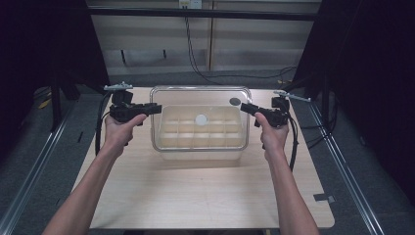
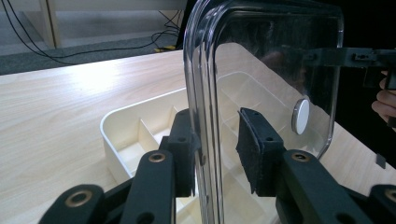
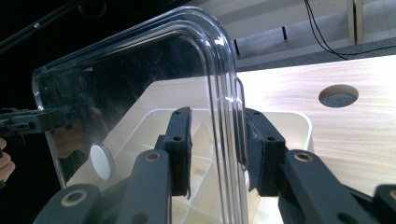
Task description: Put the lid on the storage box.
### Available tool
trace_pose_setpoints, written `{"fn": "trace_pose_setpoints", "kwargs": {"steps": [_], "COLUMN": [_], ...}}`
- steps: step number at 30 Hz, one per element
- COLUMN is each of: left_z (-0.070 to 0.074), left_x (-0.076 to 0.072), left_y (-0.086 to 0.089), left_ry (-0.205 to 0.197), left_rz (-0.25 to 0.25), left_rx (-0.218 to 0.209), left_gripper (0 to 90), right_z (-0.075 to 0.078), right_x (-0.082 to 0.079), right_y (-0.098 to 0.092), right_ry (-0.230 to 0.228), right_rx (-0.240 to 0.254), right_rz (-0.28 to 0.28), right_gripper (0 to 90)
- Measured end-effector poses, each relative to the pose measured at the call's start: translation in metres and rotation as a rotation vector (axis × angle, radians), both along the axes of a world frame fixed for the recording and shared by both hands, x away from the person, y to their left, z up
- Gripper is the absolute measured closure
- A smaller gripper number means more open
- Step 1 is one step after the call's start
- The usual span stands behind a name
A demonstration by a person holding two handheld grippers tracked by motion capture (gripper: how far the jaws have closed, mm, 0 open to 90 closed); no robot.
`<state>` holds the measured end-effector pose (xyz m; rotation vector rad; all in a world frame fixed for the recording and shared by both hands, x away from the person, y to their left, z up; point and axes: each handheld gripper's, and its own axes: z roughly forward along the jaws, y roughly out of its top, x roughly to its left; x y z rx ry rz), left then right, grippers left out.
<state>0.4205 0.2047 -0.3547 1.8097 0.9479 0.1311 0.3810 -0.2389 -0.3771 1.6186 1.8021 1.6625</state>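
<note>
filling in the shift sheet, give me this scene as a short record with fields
held item: clear lid, gripped at both side edges
left tool: shut on the lid's left edge
right tool: shut on the lid's right edge
below the lid: cream divided tray, compartments look empty
lid detail: white round knob
surface: wooden table

The high view looked forward and down from above the person's side of the table [image 1: 205,196], well back from both tongs. Each gripper view sat close behind its own jaws, facing inward across the clear lid [image 2: 275,60] toward the opposite tong. All three shared lid and compartment tray [image 1: 200,134].
</note>
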Motion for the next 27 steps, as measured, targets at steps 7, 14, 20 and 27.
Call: {"fn": "trace_pose_setpoints", "kwargs": {"steps": [7,14,20,27], "left_z": [-0.004,-0.015,-0.022,-0.030], "left_x": [0.010,0.022,0.030,0.038], "left_y": [-0.003,-0.002,-0.002,-0.002], "left_ry": [0.013,0.045,0.074,0.106], "left_rz": [0.012,0.024,0.030,0.042], "left_rx": [-0.006,-0.019,-0.035,-0.044], "left_gripper": [66.7,65.5,64.4,63.1], "right_z": [-0.004,-0.009,-0.013,-0.017], "right_x": [0.006,0.016,0.023,0.032], "right_y": [-0.001,0.001,0.002,0.002], "right_ry": [0.020,0.044,0.064,0.095], "right_rx": [-0.005,-0.018,-0.029,-0.037], "right_rz": [-0.006,-0.011,-0.017,-0.013], "right_gripper": [65.7,65.6,65.0,64.2]}}
